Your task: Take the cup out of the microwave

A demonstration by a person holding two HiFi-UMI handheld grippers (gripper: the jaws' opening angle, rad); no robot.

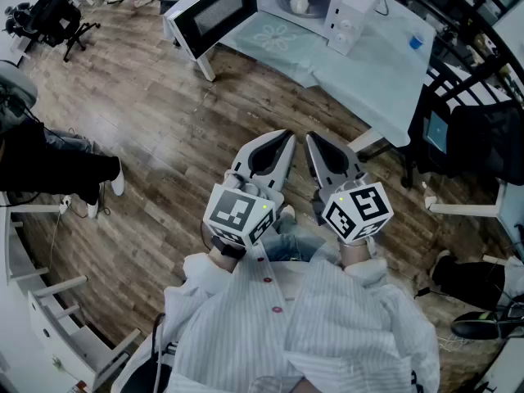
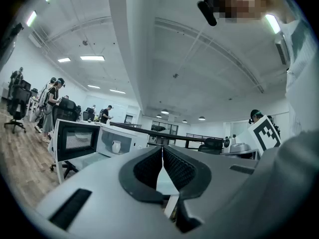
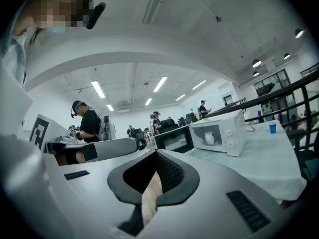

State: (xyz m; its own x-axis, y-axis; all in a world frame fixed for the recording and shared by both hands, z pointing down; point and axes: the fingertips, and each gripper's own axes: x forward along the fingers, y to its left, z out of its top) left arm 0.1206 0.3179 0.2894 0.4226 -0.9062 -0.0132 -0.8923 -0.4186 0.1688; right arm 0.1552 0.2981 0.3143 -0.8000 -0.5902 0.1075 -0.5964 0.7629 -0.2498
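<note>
Microwave (image 1: pixel 332 2) is the anchor here: it sits on a cloth-covered table (image 1: pixel 385 72) with its door (image 1: pixel 214 11) swung fully open to its left, which leaves the cavity exposed. The white cup (image 1: pixel 300 1) stands upright inside that cavity, toward the middle, untouched, so the task looks not yet begun.

Both tools are well short of the microwave, over bare wooden floor, held close to the person's chest. The left gripper (image 1: pixel 285 139) has its jaws brought together at the tips with nothing between them; its own view confirms the ribbed pads meeting. The right gripper (image 1: pixel 313 141) is likewise fully closed and empty. They sit side by side and roughly level, aimed toward the microwave, which reads as a carrying posture for the walk up, not a reach.

A small blue cup (image 1: pixel 416 42) stands on the table to the right of the microwave, apart from it and clear of any path to the door.
</note>
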